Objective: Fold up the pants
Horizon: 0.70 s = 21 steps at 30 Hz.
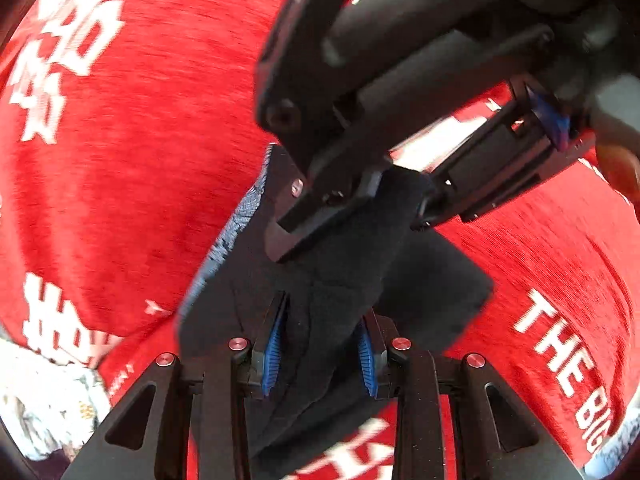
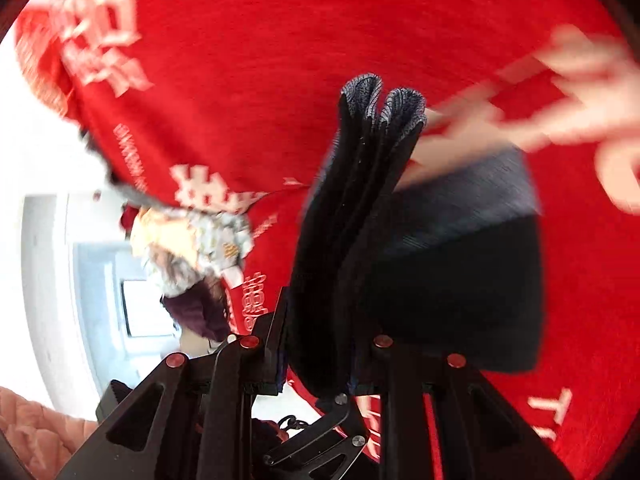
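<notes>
Pants mostly folded, held up over the red cloth in both my grippers

Nearest me, my left gripper (image 1: pixel 320 354) is clamped on a thick wad of the pants (image 1: pixel 340 280), blue pads (image 1: pixel 272 356) pressed to the dark fabric; just beyond the pants, my right gripper (image 1: pixel 360 196) bites the same bundle from above, and its own view shows its fingers closed around several stacked layers (image 2: pixel 352 240). I judge the folding well along: the layers lie stacked, the grey hem ends (image 2: pixel 380 100) together at the far tip, and what's left is laying the bundle flat and perhaps one last fold. Beyond the pants the red cloth (image 1: pixel 140 160) spreads open on every side; its edge (image 2: pixel 120 184) with a patterned heap (image 2: pixel 192 248) sits left of the pants, though blur may hide more.
</notes>
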Tool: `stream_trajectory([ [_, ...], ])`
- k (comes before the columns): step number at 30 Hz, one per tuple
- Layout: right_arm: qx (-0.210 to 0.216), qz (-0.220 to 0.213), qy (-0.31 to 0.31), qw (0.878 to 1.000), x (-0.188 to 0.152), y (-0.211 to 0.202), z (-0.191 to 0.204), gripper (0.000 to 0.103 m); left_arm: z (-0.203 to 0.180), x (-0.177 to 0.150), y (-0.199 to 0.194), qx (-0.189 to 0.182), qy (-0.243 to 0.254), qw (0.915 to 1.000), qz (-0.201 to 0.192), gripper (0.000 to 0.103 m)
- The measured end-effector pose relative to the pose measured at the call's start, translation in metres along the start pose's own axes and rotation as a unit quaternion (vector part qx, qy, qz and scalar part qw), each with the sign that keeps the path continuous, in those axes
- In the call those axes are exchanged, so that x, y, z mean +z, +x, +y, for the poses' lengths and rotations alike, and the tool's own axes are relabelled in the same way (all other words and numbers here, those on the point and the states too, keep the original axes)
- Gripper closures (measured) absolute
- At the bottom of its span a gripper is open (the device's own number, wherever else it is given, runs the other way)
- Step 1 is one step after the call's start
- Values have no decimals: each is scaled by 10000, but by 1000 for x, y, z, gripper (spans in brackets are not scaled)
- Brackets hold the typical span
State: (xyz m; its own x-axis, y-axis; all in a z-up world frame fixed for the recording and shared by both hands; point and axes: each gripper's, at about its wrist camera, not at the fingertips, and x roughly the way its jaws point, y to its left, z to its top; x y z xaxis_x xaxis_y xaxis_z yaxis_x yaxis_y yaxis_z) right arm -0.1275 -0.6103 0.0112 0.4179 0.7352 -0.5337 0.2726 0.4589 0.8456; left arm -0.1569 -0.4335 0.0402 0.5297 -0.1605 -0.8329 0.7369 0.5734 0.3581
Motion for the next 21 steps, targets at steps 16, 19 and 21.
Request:
stream_trajectory([
  [16, -754, -140, 864, 9933, -33, -4, -63, 67, 8, -28, -9, -527, 274, 9973, 427, 38],
  [19, -1347, -164, 756, 9879, -38, -17, -58, 64, 48, -38, -17, -574, -230, 9964, 576, 38],
  [21, -2020, -160, 652, 9771, -42, -27, -55, 62, 83, -47, -11, -579, -775, 9916, 857, 38],
])
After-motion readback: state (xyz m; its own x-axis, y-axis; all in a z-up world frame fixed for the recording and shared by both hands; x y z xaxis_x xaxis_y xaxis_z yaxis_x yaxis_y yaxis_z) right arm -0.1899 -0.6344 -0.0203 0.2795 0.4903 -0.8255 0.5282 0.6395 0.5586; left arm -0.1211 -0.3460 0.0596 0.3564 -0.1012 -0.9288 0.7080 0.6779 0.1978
